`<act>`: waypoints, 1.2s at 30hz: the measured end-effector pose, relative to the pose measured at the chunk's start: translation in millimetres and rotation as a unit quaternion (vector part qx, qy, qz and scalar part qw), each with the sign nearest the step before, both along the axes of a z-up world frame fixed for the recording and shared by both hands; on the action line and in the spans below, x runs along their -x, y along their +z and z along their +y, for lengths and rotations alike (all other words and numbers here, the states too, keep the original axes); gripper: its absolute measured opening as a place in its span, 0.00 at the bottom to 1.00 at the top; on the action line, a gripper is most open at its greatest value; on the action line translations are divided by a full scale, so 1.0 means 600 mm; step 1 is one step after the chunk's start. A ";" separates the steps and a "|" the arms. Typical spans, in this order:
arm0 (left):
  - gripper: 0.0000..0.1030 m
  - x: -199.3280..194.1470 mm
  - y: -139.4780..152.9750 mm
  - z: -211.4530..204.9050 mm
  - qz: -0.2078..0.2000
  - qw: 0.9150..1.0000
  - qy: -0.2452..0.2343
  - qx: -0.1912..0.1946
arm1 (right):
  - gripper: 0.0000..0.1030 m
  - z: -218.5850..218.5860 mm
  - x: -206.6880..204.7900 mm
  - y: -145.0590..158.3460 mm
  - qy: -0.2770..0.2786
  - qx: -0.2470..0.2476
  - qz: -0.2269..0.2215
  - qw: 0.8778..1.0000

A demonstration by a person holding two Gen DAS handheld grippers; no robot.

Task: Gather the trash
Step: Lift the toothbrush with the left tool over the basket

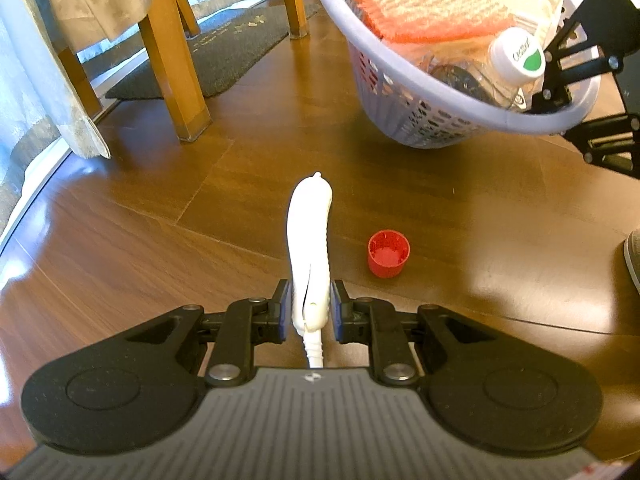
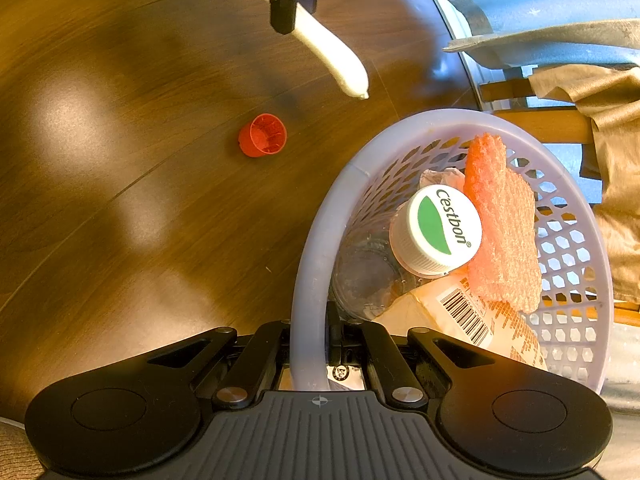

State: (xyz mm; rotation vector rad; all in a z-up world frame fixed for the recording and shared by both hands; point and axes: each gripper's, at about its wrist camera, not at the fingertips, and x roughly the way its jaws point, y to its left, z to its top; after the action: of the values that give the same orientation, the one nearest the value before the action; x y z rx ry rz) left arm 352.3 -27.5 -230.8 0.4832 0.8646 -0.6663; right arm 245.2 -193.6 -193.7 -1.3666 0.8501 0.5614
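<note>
My left gripper [image 1: 310,306] is shut on a white tube-like piece of trash [image 1: 310,236], held above the wooden floor; the same white piece [image 2: 340,60] shows in the right wrist view, hanging from the left gripper [image 2: 294,8]. A red bottle cap [image 1: 388,253] [image 2: 263,135] lies mouth-up on the floor just right of it. My right gripper [image 2: 324,344] is shut on the rim of a lavender basket [image 2: 310,248] [image 1: 400,60], which holds a clear bottle with a white-green lid [image 2: 436,232] [image 1: 518,56], an orange foam sheet [image 2: 504,232] and packaging with a barcode [image 2: 466,316].
Wooden chair legs [image 1: 176,64] and a dark mat [image 1: 224,52] stand at the back left, with a curtain [image 1: 36,80] along the window. A shoe tip [image 1: 632,256] shows at the right edge. Beige cloth [image 2: 612,184] hangs beside the basket.
</note>
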 end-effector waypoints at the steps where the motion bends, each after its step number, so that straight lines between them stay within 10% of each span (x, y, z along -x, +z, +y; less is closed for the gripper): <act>1: 0.16 -0.001 0.003 0.000 -0.001 1.000 0.000 0.000 | 0.00 0.000 0.000 0.000 0.000 0.000 0.000 1.000; 26: 0.16 0.002 0.222 -0.103 -0.072 0.991 -0.087 0.076 | 0.00 0.000 0.002 0.001 0.004 0.001 0.001 1.000; 36: 0.16 -0.047 0.209 -0.237 -0.029 0.984 -0.170 0.043 | 0.00 -0.001 0.005 0.008 0.006 -0.005 0.002 1.000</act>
State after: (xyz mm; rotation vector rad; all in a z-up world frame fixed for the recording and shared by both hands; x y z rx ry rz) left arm 380.3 -169.7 -105.1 0.5758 0.7005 -0.9937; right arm 242.1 -194.2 -189.1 -1.3623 0.8414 0.5761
